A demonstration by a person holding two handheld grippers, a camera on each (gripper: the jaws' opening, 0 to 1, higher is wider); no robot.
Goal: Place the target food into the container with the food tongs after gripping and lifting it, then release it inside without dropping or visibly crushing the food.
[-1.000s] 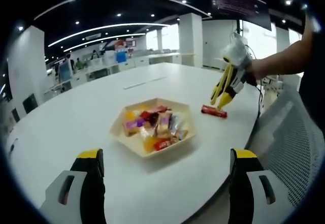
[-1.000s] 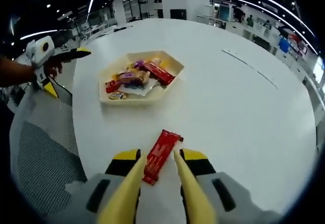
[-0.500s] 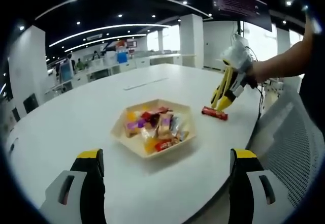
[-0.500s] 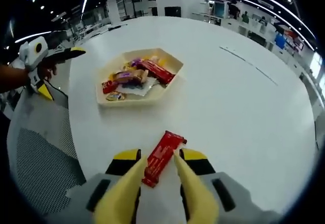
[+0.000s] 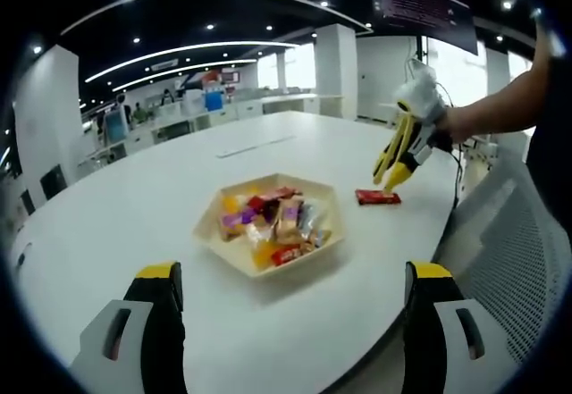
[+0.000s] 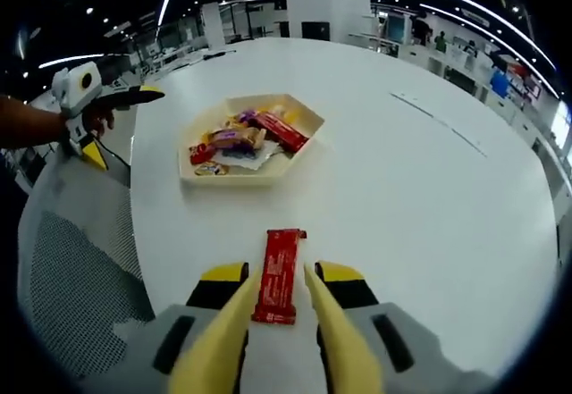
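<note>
A red wrapped snack bar [image 6: 277, 264] lies flat on the white table [image 6: 429, 197], its near end between the yellow fingers of my right gripper [image 6: 281, 276]. Those fingers stand open, a little wider than the bar, and do not press it. From the left gripper view the same bar [image 5: 378, 197] rests on the table just under the right gripper [image 5: 391, 180], held by a person's hand. The hexagonal tray [image 5: 207, 224] holds several wrapped snacks. My left gripper [image 5: 293, 273] is wide open near the table's edge with nothing in it. It also appears as the left gripper [image 6: 125, 129] beyond the tray [image 6: 302, 111].
A grey mesh chair [image 5: 518, 251] stands at the table's edge by the right gripper; the same chair [image 6: 71, 278] shows below the left hand. A thin seam [image 6: 438, 117] crosses the far tabletop. Office desks and pillars lie far behind.
The red bar has turned from a slant to lie straight along the right gripper's fingers. In the left gripper view the right gripper has risen slightly above the bar.
</note>
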